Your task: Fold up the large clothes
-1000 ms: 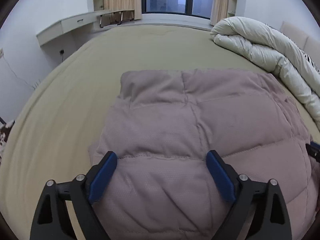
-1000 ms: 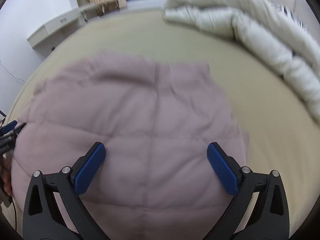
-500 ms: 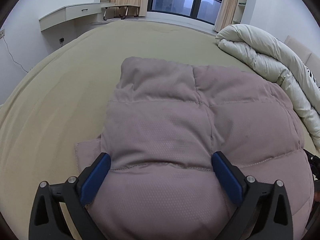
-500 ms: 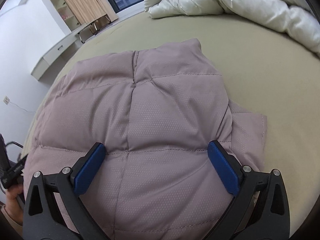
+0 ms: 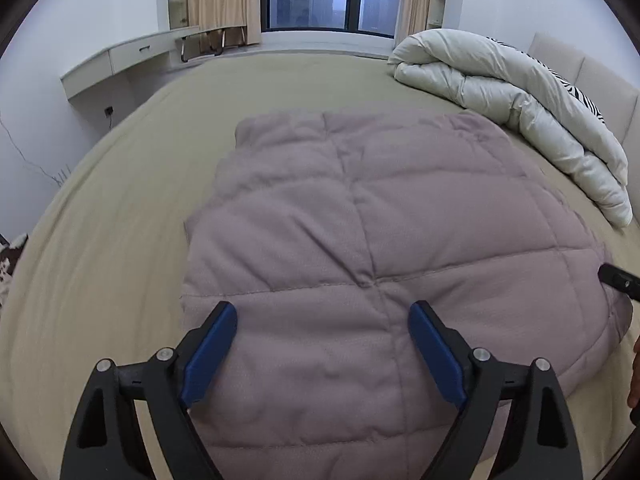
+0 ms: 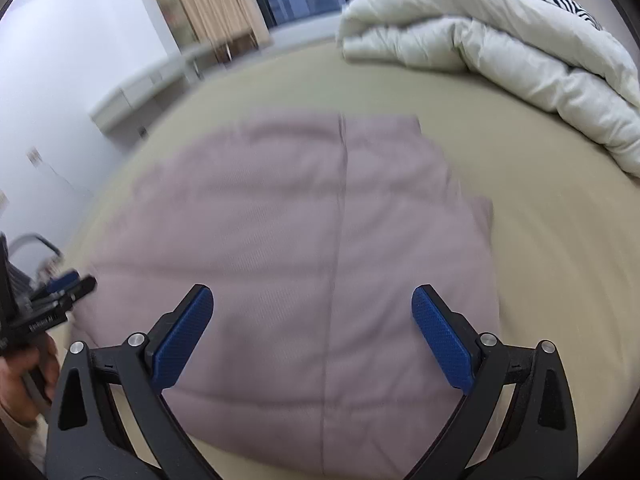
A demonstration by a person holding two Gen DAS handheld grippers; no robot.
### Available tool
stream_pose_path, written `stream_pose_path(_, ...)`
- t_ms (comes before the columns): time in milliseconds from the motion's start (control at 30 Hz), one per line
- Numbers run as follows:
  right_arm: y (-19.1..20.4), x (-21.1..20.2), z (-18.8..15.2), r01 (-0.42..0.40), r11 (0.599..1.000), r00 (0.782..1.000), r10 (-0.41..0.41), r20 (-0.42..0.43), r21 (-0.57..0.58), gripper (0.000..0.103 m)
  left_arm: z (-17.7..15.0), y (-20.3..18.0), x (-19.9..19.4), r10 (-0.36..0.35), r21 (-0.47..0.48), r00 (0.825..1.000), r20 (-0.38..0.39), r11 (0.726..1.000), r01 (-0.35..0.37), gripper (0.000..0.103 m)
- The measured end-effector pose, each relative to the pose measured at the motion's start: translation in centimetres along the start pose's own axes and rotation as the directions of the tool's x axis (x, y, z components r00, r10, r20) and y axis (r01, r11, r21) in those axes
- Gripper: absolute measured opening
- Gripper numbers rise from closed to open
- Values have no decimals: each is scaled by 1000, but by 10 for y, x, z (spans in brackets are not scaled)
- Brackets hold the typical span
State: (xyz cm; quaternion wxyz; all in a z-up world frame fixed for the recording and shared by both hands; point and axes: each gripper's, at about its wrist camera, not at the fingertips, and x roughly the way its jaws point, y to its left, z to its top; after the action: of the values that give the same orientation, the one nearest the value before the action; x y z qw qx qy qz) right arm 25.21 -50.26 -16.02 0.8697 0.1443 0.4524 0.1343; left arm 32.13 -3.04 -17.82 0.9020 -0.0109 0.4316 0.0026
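Folded mauve quilted coat (image 5: pixel 372 264) lies mid-bed, near the white duvet (image 5: pixel 516 96). Left gripper (image 5: pixel 322 354) empty, jaws closing; right gripper (image 6: pixel 312 336) spread, empty. Judgement: grab near-edge corners together, fold evenly.

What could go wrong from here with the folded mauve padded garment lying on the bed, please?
1. The padded garment looks puffy, so its fold may spring open; a lower layer already pokes out at one side.
2. The left tongs are closing with no cloth between their pads, so nothing holds the fold down; the right tongs stand open.
3. The white duvet lies close by and could crowd any further fold.
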Motion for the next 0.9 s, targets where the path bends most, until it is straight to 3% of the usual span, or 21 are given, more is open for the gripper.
stream_pose_path(100,-8,13,-34,1,1000,1000,-1,-9,31,101,-3,12,11,-40,-59,999,-2,997,40,98)
stream_pose_path(333,-20,44,-28,-49,997,999,49,-7,65,103,-6,16,24,-68,-58,998,-4,996,67,103)
stream_pose_path(533,-12,42,-38,-40,999,999,40,20,34,103,-4,21,26,-94,-68,995,-16,993,93,103)
stream_pose_path(600,-9,39,-31,-35,999,999,36,-22,29,103,1,22,13,-82,-93,996,-36,993,79,97)
stream_pose_path(667,2,26,-13,23,999,996,-21,-87,23,103,7,24,-14,-99,-107,995,8,989,99,94)
stream_pose_path(800,44,-5,13,-3,998,999,6,46,-67,103,30,17,-30,-98,-123,993,60,987,105,94)
stream_pose_path(900,84,19,36,-1,984,1000,1,1,-177,103,51,2,-11,-40,-66,999,20,997,41,94)
